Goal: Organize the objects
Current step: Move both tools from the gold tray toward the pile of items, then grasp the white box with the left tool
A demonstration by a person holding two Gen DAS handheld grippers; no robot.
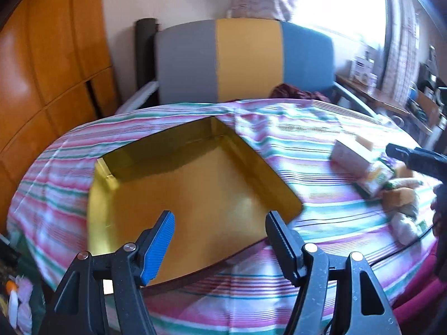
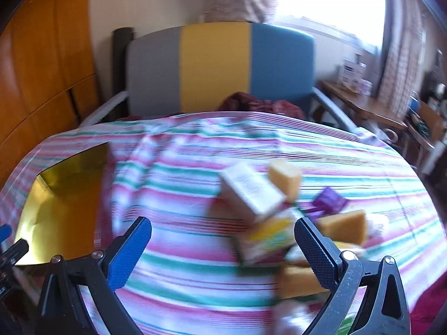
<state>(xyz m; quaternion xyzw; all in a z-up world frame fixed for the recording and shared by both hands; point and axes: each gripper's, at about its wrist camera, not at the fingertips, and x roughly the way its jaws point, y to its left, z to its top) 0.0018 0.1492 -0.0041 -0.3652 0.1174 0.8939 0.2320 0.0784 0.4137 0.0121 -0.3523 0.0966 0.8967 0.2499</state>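
L gripper [image 1: 219,240]: jaws spread wide, nothing betw them. Gold tray [image 1: 178,184] sits straight ahead of the jaws on the striped cloth [image 1: 279,145], its near edge passing under the gap; tray interior looks bare.

R gripper [image 2: 223,247]: jaws also wide apart, holding nothing. Pile of items lies ahead and toward its R finger: white box [image 2: 251,189] just beyond the gap, yellow-green carton [image 2: 268,237] betw the jaws closer to the R finger, yellow sponge [image 2: 285,177] behind the box, another sponge [image 2: 346,227] beyond the R finger, purple packet [image 2: 329,202] further out. Blurred, contacts w/ fingers unclear. Tray is off past the L finger.
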